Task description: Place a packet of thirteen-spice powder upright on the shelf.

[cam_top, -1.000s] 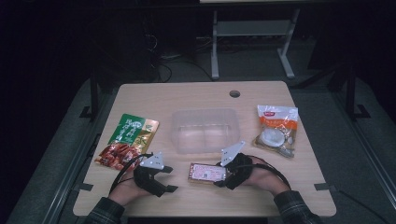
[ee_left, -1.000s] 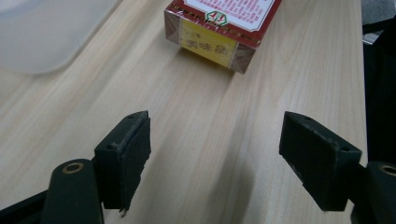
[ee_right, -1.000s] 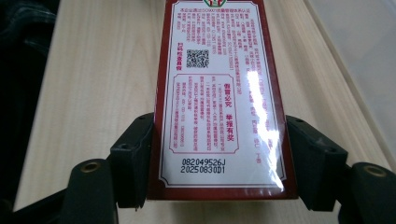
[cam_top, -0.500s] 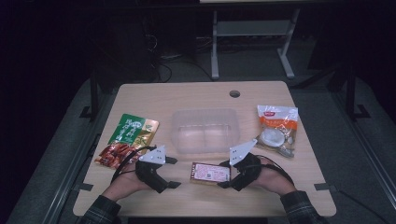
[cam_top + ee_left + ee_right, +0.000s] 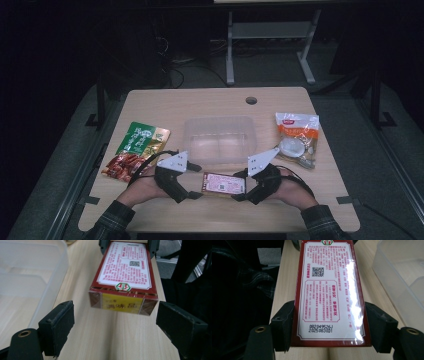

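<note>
Right gripper view shows me the red box point(image 5: 329, 292) clamped across its width between my right gripper point(image 5: 332, 325) pads, near the end with the printed date code, label face up and lifted a little off the desk point(image 5: 384, 290). In the left gripper view my left gripper point(image 5: 115, 322) has just been opening; its jaws now stand wide, either side of the box's yellow end flap without touching it. From the high view the box point(image 5: 223, 183) hangs between both hands at the near edge, just in front of the clear plastic container point(image 5: 220, 137). I judge it a light, stiff carton under glossy film, so slippery; the broad side walls are the place to hold, with moderate squeeze, since thin card could dent.
</note>
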